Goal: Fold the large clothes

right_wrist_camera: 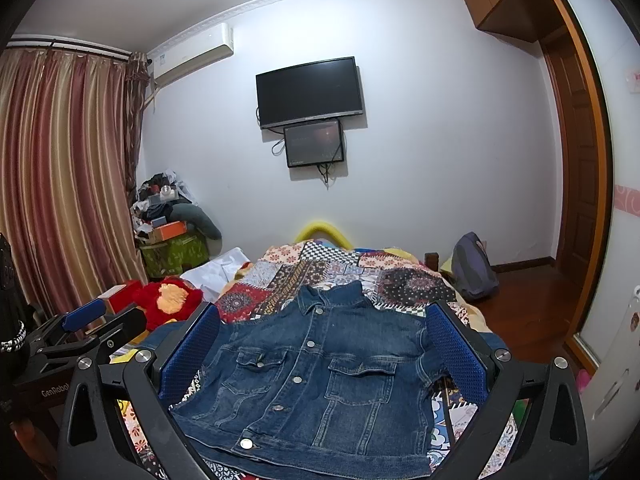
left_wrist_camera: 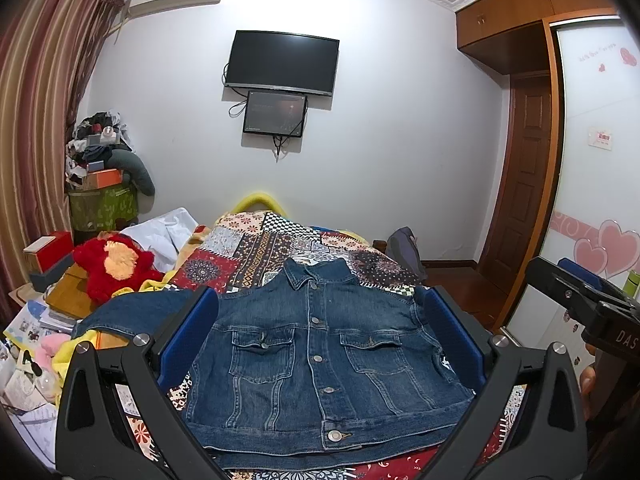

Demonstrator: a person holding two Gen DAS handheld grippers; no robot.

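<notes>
A dark blue denim jacket (left_wrist_camera: 320,356) lies flat, buttoned, front up on the patterned bedspread (left_wrist_camera: 256,252), collar away from me. Its left sleeve (left_wrist_camera: 132,312) stretches out to the left. My left gripper (left_wrist_camera: 320,340) is open and empty, held above the jacket's hem, fingers either side of its body. My right gripper (right_wrist_camera: 324,352) is also open and empty above the jacket (right_wrist_camera: 320,376) from the right side. Each gripper shows at the edge of the other's view, the right one (left_wrist_camera: 580,292) and the left one (right_wrist_camera: 92,320).
A red plush toy (left_wrist_camera: 116,268) and white cloth (left_wrist_camera: 160,236) lie at the bed's left. Boxes and papers (left_wrist_camera: 36,320) crowd the left side. A piled basket (left_wrist_camera: 100,184) stands in the corner. A backpack (right_wrist_camera: 474,264) sits on the floor at right near the wardrobe (left_wrist_camera: 592,160).
</notes>
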